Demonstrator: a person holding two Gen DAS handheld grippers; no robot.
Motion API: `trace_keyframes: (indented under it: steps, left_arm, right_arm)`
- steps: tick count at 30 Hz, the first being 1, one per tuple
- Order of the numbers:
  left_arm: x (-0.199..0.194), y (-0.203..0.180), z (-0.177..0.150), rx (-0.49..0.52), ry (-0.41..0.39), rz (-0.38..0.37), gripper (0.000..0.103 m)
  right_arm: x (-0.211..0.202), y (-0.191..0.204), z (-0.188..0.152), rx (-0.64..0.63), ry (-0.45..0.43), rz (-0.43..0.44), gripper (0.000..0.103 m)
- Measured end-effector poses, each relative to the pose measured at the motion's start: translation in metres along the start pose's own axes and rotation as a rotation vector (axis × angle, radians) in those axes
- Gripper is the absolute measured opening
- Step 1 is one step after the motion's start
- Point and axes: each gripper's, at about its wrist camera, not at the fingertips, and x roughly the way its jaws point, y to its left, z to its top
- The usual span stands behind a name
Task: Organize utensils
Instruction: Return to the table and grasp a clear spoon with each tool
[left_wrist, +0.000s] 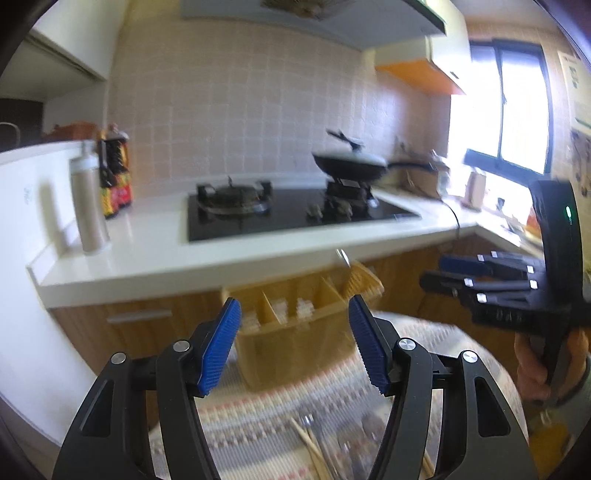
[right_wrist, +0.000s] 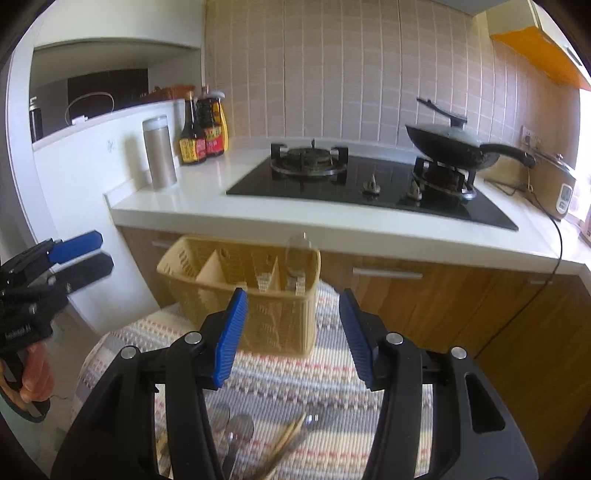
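A yellow divided utensil basket stands on a striped mat and also shows in the left wrist view. One spoon stands in it. Spoons and wooden chopsticks lie on the mat near me; they also show in the left wrist view. My right gripper is open and empty above the utensils. My left gripper is open and empty. Each gripper appears in the other's view, the right and the left.
Behind the basket runs a white counter with a black gas hob, a covered wok, sauce bottles and a steel canister. Wooden cabinet doors are below. A rice cooker sits at the right.
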Motion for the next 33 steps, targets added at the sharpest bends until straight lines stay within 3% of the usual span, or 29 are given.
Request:
trace_keyframes:
  steps: [5,14,21,33]
  left_arm:
    - [0.023,-0.004,-0.027,0.012,0.187,-0.035,0.059]
    - [0.097,-0.001,-0.074,0.034,0.499,0.004,0.059]
    - [0.139,0.013,-0.086,-0.017,0.591,0.010,0.059]
    - [0.173,0.016,-0.089,-0.021,0.657,0.024,0.059]
  right_arm:
    - [0.012,-0.011,-0.015,0.062,0.155,0.034,0.049]
    - [0.062,-0.045,-0.052,0.212,0.440,0.073,0.049]
    - [0.110,-0.071,-0.080,0.338,0.621,0.079,0.049]
    - [0.139,-0.079,-0.100,0.375,0.704,0.034,0.049]
